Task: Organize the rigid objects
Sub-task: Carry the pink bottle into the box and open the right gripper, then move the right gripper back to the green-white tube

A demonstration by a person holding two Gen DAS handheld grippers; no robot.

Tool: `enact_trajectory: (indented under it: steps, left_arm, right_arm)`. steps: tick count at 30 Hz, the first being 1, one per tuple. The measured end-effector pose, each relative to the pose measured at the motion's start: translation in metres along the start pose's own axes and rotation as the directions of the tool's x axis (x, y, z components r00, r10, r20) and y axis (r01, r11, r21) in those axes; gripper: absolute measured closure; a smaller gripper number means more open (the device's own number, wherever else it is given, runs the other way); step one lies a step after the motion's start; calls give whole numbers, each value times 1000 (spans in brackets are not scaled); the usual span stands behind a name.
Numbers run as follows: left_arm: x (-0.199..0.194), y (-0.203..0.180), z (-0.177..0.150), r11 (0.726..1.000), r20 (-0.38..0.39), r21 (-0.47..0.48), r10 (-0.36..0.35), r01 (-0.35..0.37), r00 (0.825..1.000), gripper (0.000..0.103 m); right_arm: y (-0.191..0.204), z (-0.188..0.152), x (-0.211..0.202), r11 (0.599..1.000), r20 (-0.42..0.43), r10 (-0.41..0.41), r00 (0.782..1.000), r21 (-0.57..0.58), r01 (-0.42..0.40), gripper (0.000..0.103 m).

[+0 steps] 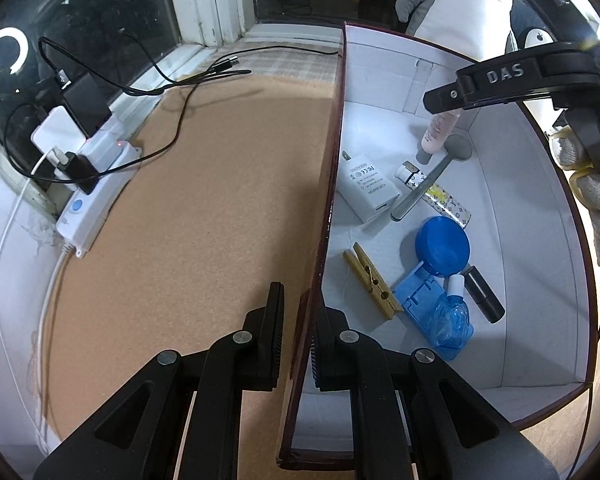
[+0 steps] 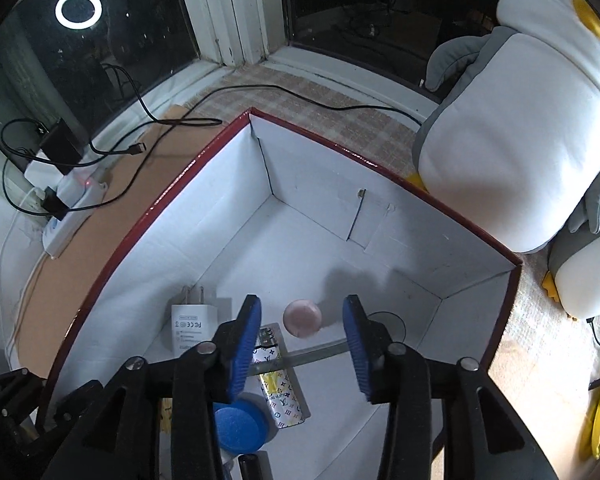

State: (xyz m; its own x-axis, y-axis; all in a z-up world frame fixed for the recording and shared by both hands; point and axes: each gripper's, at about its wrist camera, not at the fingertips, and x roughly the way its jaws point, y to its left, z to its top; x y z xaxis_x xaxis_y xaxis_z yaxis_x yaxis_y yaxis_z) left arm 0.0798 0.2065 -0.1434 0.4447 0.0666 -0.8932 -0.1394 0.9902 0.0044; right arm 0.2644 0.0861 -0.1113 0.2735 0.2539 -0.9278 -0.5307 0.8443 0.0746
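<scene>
A white-lined box with a dark red rim stands on the cork tabletop. My left gripper is shut on the box's left wall. Inside lie a white charger, a patterned case, a grey long-handled tool, a blue round lid, a wooden clothespin, a black cylinder and a blue bottle. My right gripper hangs open over the box floor. Below its jaws is a pink bottle, clear of both pads.
A white power strip with plugs and black cables lies at the tabletop's left edge by the window. A large plush penguin leans against the box's far right wall. Bare cork stretches left of the box.
</scene>
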Motion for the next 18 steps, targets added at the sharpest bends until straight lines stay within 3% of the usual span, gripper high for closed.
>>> enact_trajectory:
  steps: [12, 18]
  left_arm:
    - [-5, -3, -2, 1000, 3, 0, 7, -7, 1000, 93]
    - [-11, -3, -3, 1000, 5, -4, 13, -13, 1000, 93]
  right_arm:
    - [-30, -25, -60, 991, 139, 86, 987, 94, -100, 55]
    - [-58, -58, -85, 986, 188, 63, 980, 142, -90, 52]
